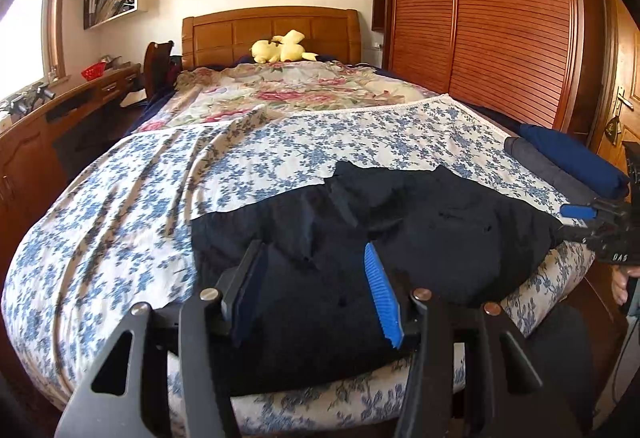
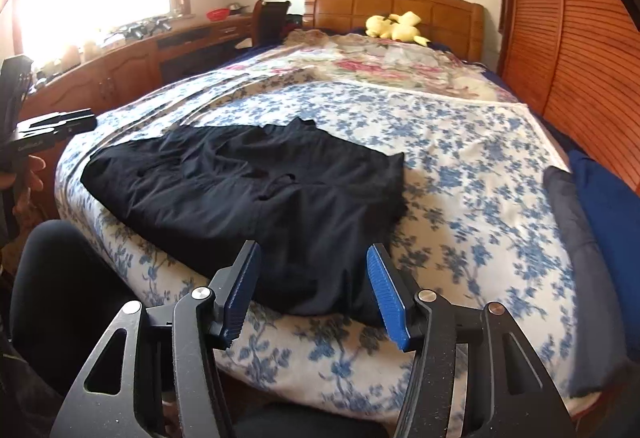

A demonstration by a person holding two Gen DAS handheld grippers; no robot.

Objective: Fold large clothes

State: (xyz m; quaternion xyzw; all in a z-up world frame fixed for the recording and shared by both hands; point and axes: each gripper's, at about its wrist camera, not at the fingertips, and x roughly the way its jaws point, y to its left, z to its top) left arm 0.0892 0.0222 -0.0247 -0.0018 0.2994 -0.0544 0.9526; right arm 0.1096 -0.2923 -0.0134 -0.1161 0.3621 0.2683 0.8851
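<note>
You are holding the left gripper (image 1: 316, 290) tilted downward over the foot end of the bed (image 1: 120, 205), its fingers aiming up the bed toward the headboard (image 1: 272, 29). Its jaws are standing apart, about half spread, with nothing pressed between the blue pads (image 1: 384, 294); the black garment (image 1: 360, 258) is showing in the gap below them, but you are not gripping it.

You are holding the right gripper (image 2: 316, 290) tilted down more steeply, also aiming toward the headboard (image 2: 392, 5). Its jaws are standing apart too, roughly half spread, pads (image 2: 386, 294) clear of the cloth. The near edge of the black garment (image 2: 248, 189) is lying just under and ahead of the fingertips; whether the tips are brushing the cloth cannot be told.

From the left camera your right gripper (image 1: 576, 211) is showing at the garment's far right edge, with part of your hand (image 1: 622, 284) beneath it. From the right camera your left gripper (image 2: 60, 123) is sitting at the garment's left corner, fingers of your hand (image 2: 28, 173) wrapped below.

The black garment is lying loosely folded and rumpled on the blue-flowered sheet (image 2: 460, 165) at the foot end, far from the headboard. Its long axis is running across the bed, parallel to the headboard. A dark blue folded pile (image 2: 600, 230) is lying beside it, nearer the wardrobe (image 2: 580, 37). A yellow plush toy (image 1: 280, 47) is resting against the headboard.
</note>
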